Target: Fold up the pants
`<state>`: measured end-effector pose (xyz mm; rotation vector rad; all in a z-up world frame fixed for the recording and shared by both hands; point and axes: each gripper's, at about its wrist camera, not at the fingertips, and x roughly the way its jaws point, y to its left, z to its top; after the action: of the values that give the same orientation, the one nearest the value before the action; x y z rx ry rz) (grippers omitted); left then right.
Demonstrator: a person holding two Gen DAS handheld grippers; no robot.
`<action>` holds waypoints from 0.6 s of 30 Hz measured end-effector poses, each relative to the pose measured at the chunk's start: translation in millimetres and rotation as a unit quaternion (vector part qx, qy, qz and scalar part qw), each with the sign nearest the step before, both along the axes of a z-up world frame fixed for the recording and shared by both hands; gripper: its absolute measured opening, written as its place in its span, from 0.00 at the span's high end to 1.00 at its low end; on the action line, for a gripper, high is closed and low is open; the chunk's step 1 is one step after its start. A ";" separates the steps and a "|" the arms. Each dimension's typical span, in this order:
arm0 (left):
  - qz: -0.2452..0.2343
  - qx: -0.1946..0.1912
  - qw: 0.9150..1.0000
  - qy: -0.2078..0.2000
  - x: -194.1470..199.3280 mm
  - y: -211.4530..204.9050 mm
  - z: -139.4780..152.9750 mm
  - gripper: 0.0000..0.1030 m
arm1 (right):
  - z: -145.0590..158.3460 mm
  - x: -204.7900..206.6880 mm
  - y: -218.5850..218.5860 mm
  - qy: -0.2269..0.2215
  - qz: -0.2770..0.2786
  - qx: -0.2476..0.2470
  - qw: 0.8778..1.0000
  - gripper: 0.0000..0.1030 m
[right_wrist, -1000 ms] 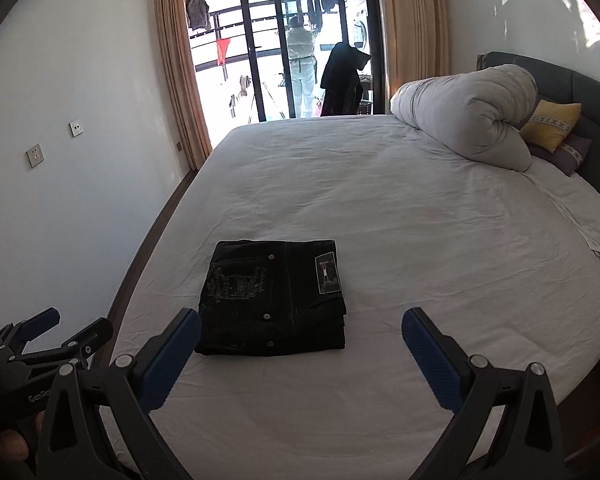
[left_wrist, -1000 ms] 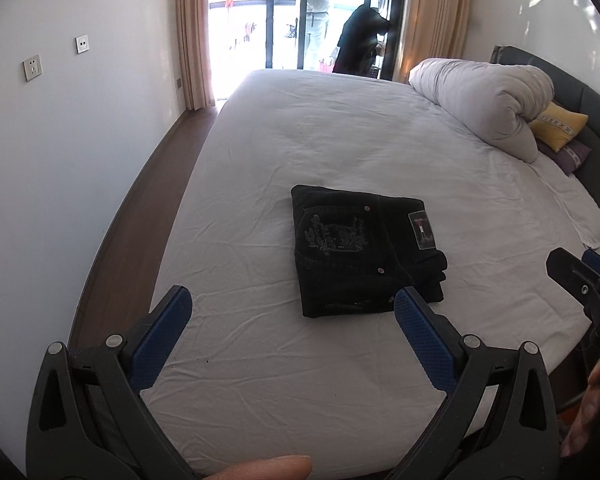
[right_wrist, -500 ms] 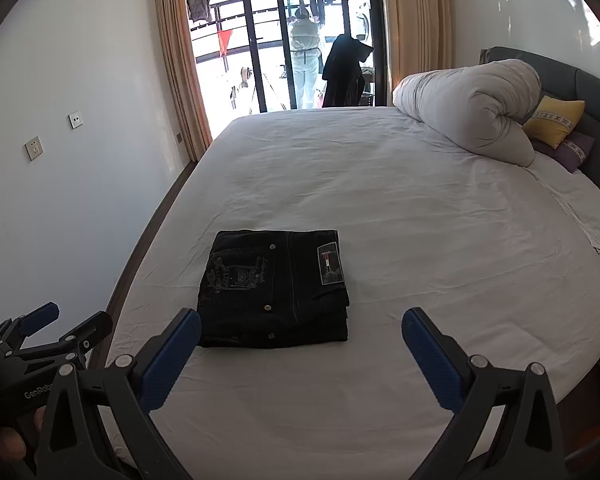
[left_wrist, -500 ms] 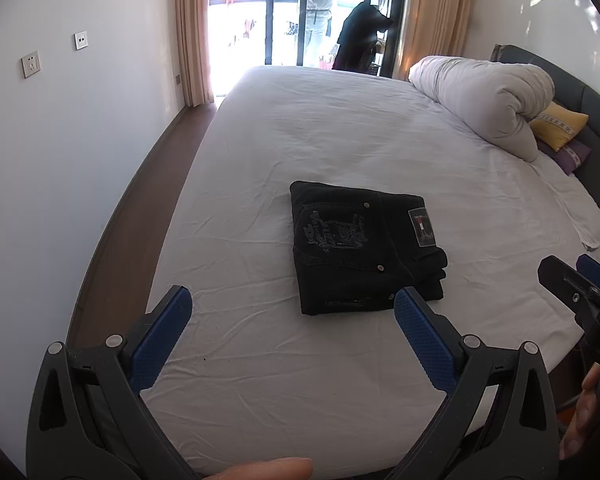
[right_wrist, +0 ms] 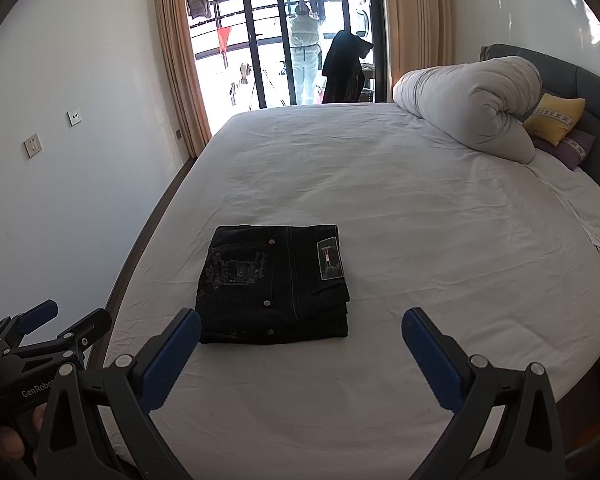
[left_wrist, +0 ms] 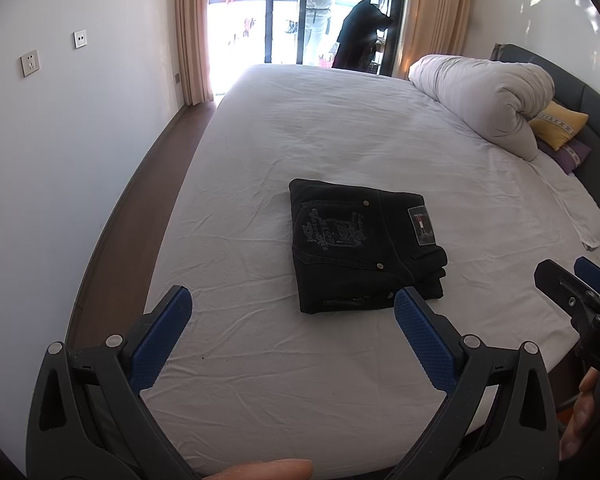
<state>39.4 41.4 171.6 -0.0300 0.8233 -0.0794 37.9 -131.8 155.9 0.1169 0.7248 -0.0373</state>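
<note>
Black pants [left_wrist: 364,244] lie folded in a compact rectangle on the white bed sheet [left_wrist: 340,140], back pocket and label up. They also show in the right wrist view [right_wrist: 274,286]. My left gripper [left_wrist: 292,320] is open and empty, held back near the bed's front edge, short of the pants. My right gripper [right_wrist: 300,340] is open and empty, also behind the pants and above the sheet. Each gripper shows at the other view's edge: the right one [left_wrist: 580,292], the left one [right_wrist: 48,328].
A rolled white duvet [right_wrist: 472,108] lies at the bed's far right, with a yellow pillow [right_wrist: 556,118] against the dark headboard [right_wrist: 596,92]. A wall [right_wrist: 60,160] and a wood floor strip [left_wrist: 132,216] run along the left. Glass balcony doors [right_wrist: 284,40] stand beyond.
Both grippers have drawn back a little and tilted, so the pants sit slightly farther away. The pants have not moved.
</note>
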 end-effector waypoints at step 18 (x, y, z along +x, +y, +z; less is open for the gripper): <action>-0.002 -0.001 1.000 0.000 0.1 -1.9 -2.2 0.00 | -4.7 -2.6 -0.7 0.003 0.001 0.000 1.000 0.00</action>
<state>39.5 39.5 169.3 -0.0306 0.8240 -0.0838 35.3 -132.5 151.2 0.1166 0.7310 -0.0363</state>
